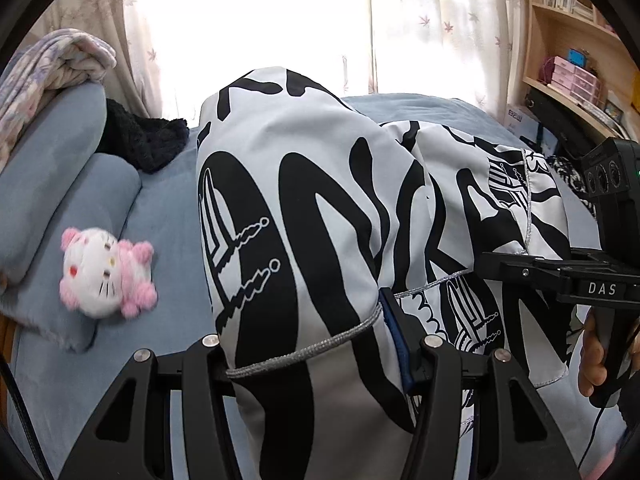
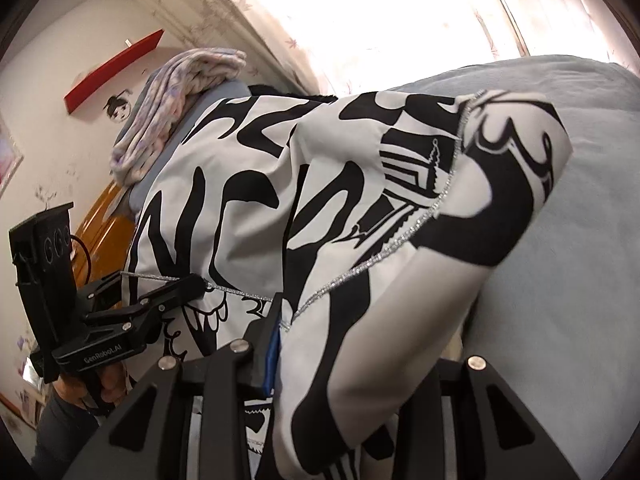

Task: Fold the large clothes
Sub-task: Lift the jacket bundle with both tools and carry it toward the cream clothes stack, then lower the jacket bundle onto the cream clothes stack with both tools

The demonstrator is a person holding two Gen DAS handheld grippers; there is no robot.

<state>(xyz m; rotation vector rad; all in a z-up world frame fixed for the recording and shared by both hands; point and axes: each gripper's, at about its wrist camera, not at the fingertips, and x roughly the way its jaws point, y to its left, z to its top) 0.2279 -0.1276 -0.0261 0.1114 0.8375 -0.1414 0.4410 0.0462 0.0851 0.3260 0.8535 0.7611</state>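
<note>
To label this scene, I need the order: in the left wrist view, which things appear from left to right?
Folded blanket → plush toy → black knit cloth → black-and-white garment → right gripper → bookshelf.

A pink-and-white plush cat [image 1: 106, 272] lies on the blue bed cover [image 1: 168, 216], left. Beyond it sit blue pillows [image 1: 60, 168], a folded floral blanket [image 1: 52, 64] and a black knit [image 1: 148, 136]. Far right stands a wooden bookshelf [image 1: 572, 40]; floral curtains [image 1: 436, 20] hang behind.

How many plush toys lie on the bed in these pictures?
1. The pink-and-white plush toy lies on the blue bed, left of the black-and-white garment. Others may be hidden beneath that garment.
</note>
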